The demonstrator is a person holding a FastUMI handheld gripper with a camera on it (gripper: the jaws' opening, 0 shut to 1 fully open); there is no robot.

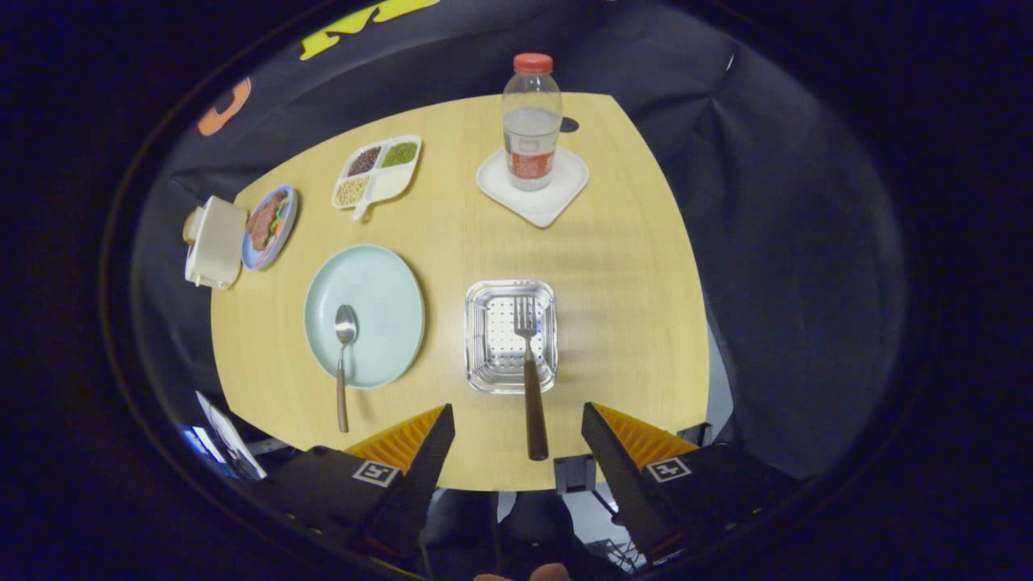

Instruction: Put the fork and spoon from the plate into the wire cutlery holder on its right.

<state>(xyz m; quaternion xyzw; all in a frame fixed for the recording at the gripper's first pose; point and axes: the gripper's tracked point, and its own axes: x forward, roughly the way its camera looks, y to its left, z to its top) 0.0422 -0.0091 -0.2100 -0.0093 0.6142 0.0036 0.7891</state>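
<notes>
A pale green plate (pixel 379 282) lies on the wooden table, left of a shiny perforated metal cutlery holder (pixel 484 335). A spoon (pixel 344 355) with a brown handle rests on the plate, bowl on the plate and handle reaching over its near rim. A fork (pixel 529 371) with a brown handle sits with its tines inside the holder and its handle sticking out over the holder's near rim toward me. My gripper (pixel 518 428) hovers high above the table's near edge, open, with the fork handle's end between the fingers and apart from both.
A water bottle (pixel 531 121) with a red cap stands on a white square coaster (pixel 565 194) beyond the holder. A divided tray of beans (pixel 376 169), a small food plate (pixel 270 226) and a cream box (pixel 215 242) sit at the far left.
</notes>
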